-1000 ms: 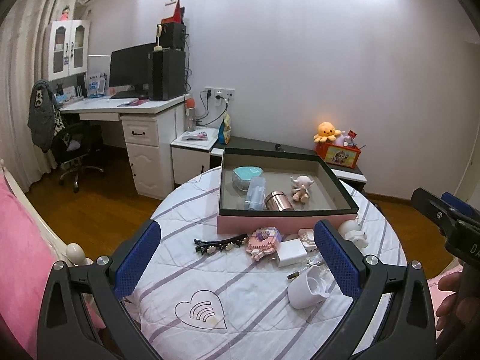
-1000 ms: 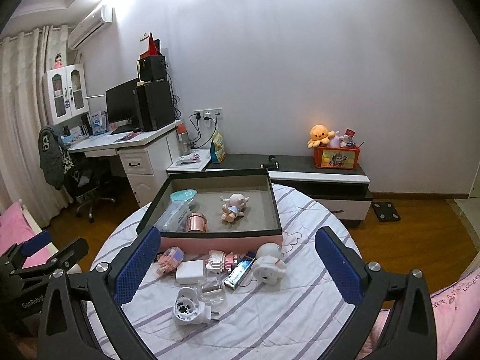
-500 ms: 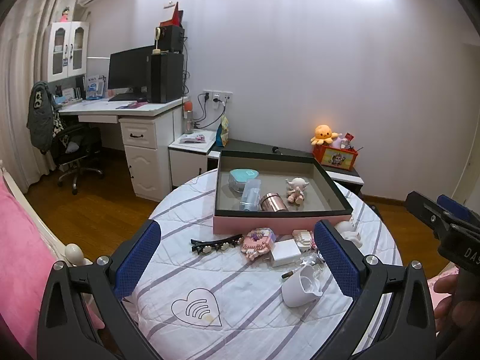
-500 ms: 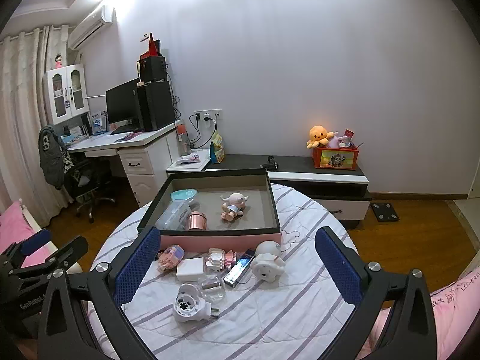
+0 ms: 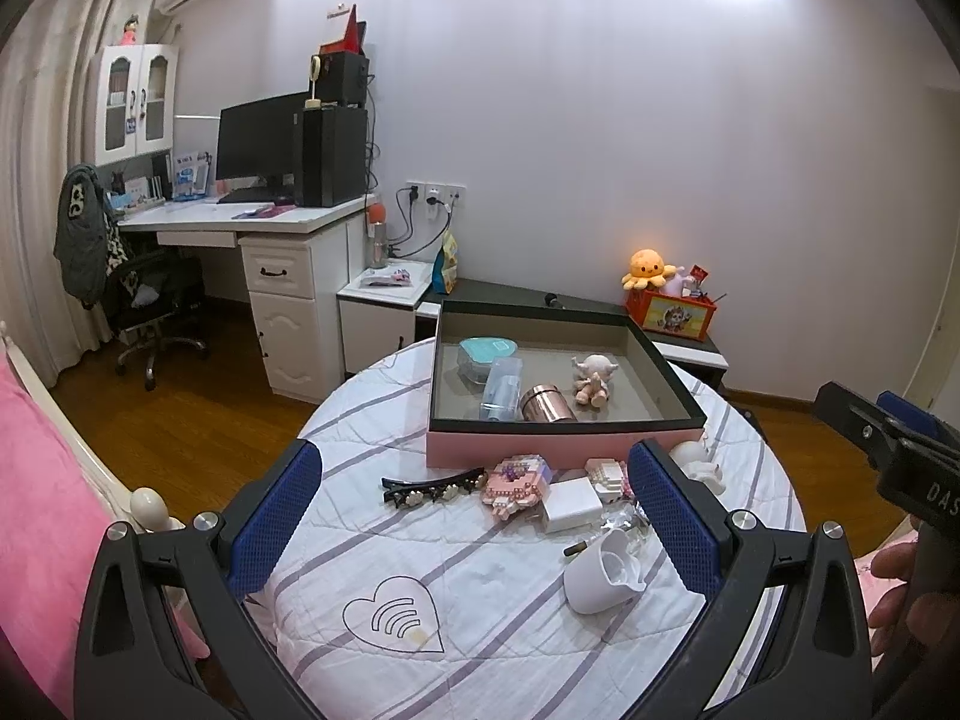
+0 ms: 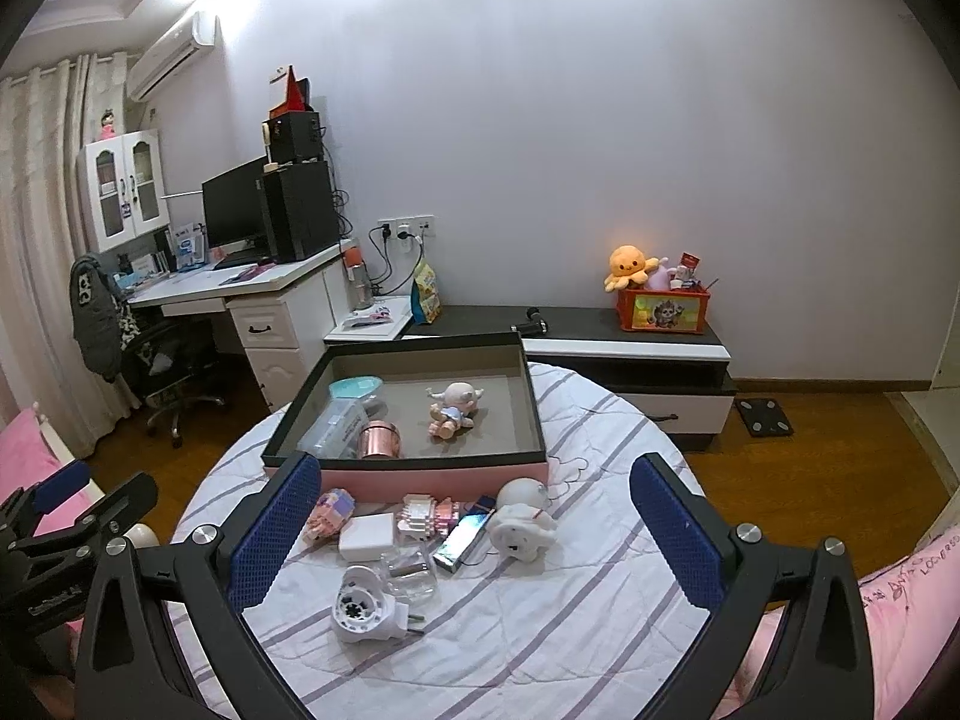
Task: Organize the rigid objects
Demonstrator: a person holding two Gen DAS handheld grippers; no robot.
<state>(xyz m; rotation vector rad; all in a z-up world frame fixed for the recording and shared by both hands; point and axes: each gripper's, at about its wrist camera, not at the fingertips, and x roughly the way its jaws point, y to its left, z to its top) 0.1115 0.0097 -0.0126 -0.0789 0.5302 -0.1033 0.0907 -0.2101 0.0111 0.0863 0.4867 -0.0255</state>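
A pink box with a dark rim (image 5: 564,447) (image 6: 420,474) sits at the far side of the round striped table. Inside it lie a teal case (image 5: 485,351), a clear container (image 5: 503,387), a copper tin (image 5: 545,403) (image 6: 378,439) and a small doll (image 5: 591,378) (image 6: 451,408). In front of the box lie a black hair clip (image 5: 432,487), pink block toys (image 5: 517,483) (image 6: 429,516), a white charger (image 5: 570,504) (image 6: 366,537), a white plug adapter (image 5: 603,576) (image 6: 363,606) and a white figurine (image 6: 519,519). My left gripper (image 5: 474,516) and right gripper (image 6: 474,531) hover open above the table, empty.
A desk with monitor and speakers (image 5: 282,180) and an office chair (image 5: 150,300) stand at the left. A low cabinet with an orange toy box (image 6: 663,312) runs along the wall. Pink bedding (image 5: 42,540) borders the table. A clear glass piece (image 6: 411,573) and a small blue pack (image 6: 462,540) lie among the items.
Both grippers have pulled back and risen slightly, so the table looks a little farther away. Nothing on the table has moved and both grippers stay open.
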